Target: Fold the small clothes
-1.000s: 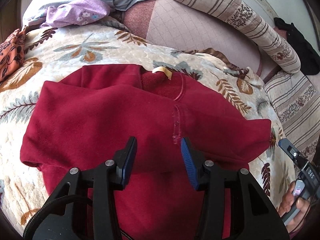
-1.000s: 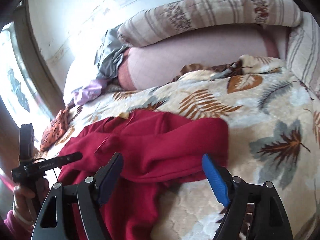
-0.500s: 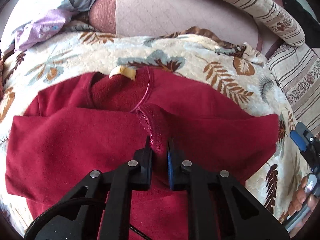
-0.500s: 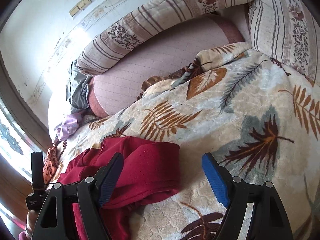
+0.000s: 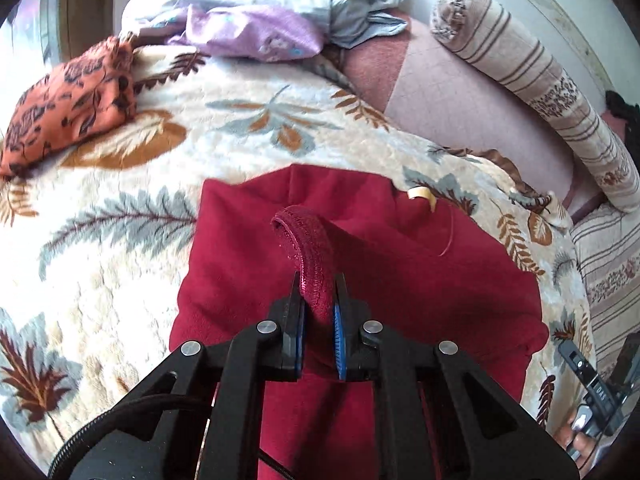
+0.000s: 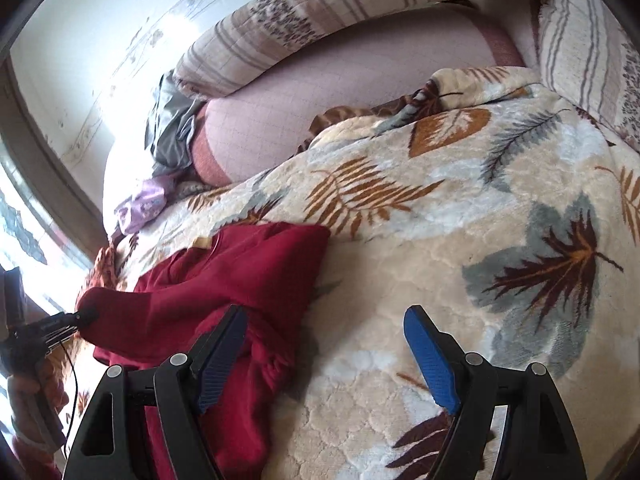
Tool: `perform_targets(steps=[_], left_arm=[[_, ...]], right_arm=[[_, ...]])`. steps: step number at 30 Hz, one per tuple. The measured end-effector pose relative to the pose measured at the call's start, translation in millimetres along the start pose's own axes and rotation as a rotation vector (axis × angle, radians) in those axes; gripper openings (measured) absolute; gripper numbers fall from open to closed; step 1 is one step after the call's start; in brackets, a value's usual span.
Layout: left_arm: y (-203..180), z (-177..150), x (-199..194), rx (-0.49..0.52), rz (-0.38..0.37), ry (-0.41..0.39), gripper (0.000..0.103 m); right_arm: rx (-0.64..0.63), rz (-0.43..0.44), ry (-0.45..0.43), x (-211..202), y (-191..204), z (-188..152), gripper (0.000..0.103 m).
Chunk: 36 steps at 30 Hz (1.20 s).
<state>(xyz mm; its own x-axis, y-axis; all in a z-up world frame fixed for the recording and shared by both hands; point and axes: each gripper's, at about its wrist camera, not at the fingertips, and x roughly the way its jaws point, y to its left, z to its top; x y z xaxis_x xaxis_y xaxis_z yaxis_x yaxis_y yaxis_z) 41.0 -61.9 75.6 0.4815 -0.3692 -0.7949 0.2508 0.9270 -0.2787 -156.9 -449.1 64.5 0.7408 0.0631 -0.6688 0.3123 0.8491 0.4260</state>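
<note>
Left wrist view: the left gripper (image 5: 317,312) has its two black fingers (image 5: 295,322) pressed together on a raised fold of a dark red fleece garment (image 5: 248,264), pinching a ribbed edge strip that stands up above the rest of the cloth. This red garment lies spread on a cream blanket (image 5: 132,184) printed with brown, orange and grey leaves, which covers a bed. A small pale label (image 5: 420,194) shows at the garment's neckline, on the side far from the camera.

Beyond the garment, an orange patterned cloth (image 5: 68,108) rests on the blanket at the left. A lilac floral cloth (image 5: 256,32) and a grey garment (image 5: 360,8) are heaped near the far edge. A long striped bolster (image 5: 552,92) runs along the right, beside a pink quilted cushion (image 5: 452,96).

Right wrist view: the right gripper (image 6: 326,356) hovers with its blue-padded fingers (image 6: 430,360) wide apart and nothing between them. Its left finger sits over the near edge of the red garment (image 6: 248,280); its right finger sits over bare blanket (image 6: 460,208). At the left edge of this view, the other gripper is seen lifting a bunched part of the red cloth.
</note>
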Motion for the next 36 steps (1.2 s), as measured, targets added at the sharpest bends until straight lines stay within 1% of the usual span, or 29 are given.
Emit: perform_targets(steps=[1, 2, 3, 4, 5, 7, 8, 10, 13, 15, 16, 17, 18, 19, 20, 21, 23, 24, 25, 27, 28, 29, 30, 31, 32, 33, 36], left_arm=[[1.6, -1.0, 4.6, -0.003, 0.003, 0.010, 0.010], [0.3, 0.1, 6.6, 0.007, 0.004, 0.009, 0.010], [-2.6, 2.7, 5.7, 0.021, 0.000, -0.003, 0.010], [-5.9, 5.5, 2.7, 0.034, -0.006, -0.019, 0.010], [-10.1, 8.5, 0.3, 0.046, -0.014, -0.036, 0.010], [-13.7, 12.2, -3.6, 0.063, -0.024, -0.056, 0.010], [-12.9, 13.4, -3.8, 0.068, -0.023, -0.059, 0.010], [-11.3, 14.5, -1.4, 0.067, -0.020, -0.056, 0.010], [-8.0, 18.1, -0.1, 0.049, -0.030, -0.059, 0.010], [-6.3, 21.2, -5.3, 0.039, -0.043, -0.075, 0.010], [-5.0, 22.5, -9.7, 0.036, -0.044, -0.088, 0.010], [-3.8, 23.1, -13.6, 0.039, -0.034, -0.100, 0.010], [-2.6, 23.3, -15.4, 0.045, -0.012, -0.108, 0.010], [-0.8, 22.8, -14.0, 0.048, 0.009, -0.102, 0.010], [1.6, 21.4, -8.8, 0.047, 0.022, -0.080, 0.010], [4.1, 19.2, -2.4, 0.039, 0.022, -0.056, 0.010], [7.8, 13.1, 11.0, 0.021, 0.023, -0.006, 0.010], [8.4, 10.9, 13.5, 0.024, 0.037, 0.001, 0.010], [8.6, 9.6, 13.4, 0.029, 0.042, 0.000, 0.010], [9.1, 9.5, 10.4, 0.025, 0.031, -0.004, 0.010], [8.5, 10.1, 8.9, 0.024, 0.026, -0.008, 0.010], [7.8, 10.4, 8.1, 0.027, 0.028, -0.012, 0.010], [6.4, 10.1, 8.3, 0.031, 0.033, -0.013, 0.010], [4.7, 9.3, 8.9, 0.040, 0.041, -0.014, 0.010], [3.0, 9.0, 10.0, 0.049, 0.050, -0.014, 0.010], [1.5, 8.1, 10.5, 0.057, 0.056, -0.015, 0.010], [-0.6, 7.9, 9.4, 0.066, 0.055, -0.023, 0.010]], right_arm=[[-0.033, 0.009, 0.016, 3.1, 8.2, -3.8, 0.076], [-0.070, 0.009, 0.017, 4.1, 17.0, -7.4, 0.069], [-0.099, 0.005, 0.010, 4.0, 23.6, -10.0, 0.065], [-0.129, 0.002, 0.004, 4.5, 31.4, -11.0, 0.059], [-0.150, 0.002, 0.002, 5.9, 36.7, -10.6, 0.057], [-0.211, -0.035, 0.000, 12.1, 46.5, -9.2, 0.055], [-0.249, -0.056, 0.000, 15.9, 51.5, -9.1, 0.049], [-0.309, -0.059, 0.018, 21.7, 59.8, -9.2, 0.042], [-0.382, -0.063, 0.038, 30.5, 71.2, -10.1, 0.041], [-0.431, -0.062, 0.084, 42.1, 76.8, -11.5, 0.024], [-0.448, -0.079, 0.092, 45.1, 78.3, -12.2, 0.007], [-0.449, -0.088, 0.093, 43.4, 78.2, -11.6, 0.007], [-0.437, -0.068, 0.092, 37.7, 77.8, -11.2, 0.007], [-0.433, -0.036, 0.098, 31.0, 78.1, -12.9, 0.007], [-0.447, -0.025, 0.108, 27.0, 78.3, -18.2, 0.007], [-0.462, -0.033, 0.127, 27.7, 78.4, -26.0, 0.007], [-0.482, -0.050, 0.218, 39.7, 75.0, -44.4, 0.007], [-0.493, -0.055, 0.233, 40.4, 73.8, -49.0, 0.007], [-0.501, -0.054, 0.225, 35.7, 73.6, -48.9, 0.008], [-0.469, -0.024, 0.206, 20.8, 71.1, -37.1, 0.017], [-0.424, 0.006, 0.184, 11.2, 67.2, -27.8, 0.037], [-0.379, 0.030, 0.153, 3.8, 62.5, -20.2, 0.065], [-0.332, 0.038, 0.111, -1.9, 57.8, -12.9, 0.077], [-0.294, 0.033, 0.073, -2.8, 56.6, -6.2, 0.085], [-0.259, 0.021, 0.050, -0.2, 53.7, 0.3, 0.085], [-0.227, 0.003, 0.059, 9.2, 51.8, 6.3, 0.085], [-0.137, -0.002, 0.155, 57.0, 49.9, 18.7, 0.085]])
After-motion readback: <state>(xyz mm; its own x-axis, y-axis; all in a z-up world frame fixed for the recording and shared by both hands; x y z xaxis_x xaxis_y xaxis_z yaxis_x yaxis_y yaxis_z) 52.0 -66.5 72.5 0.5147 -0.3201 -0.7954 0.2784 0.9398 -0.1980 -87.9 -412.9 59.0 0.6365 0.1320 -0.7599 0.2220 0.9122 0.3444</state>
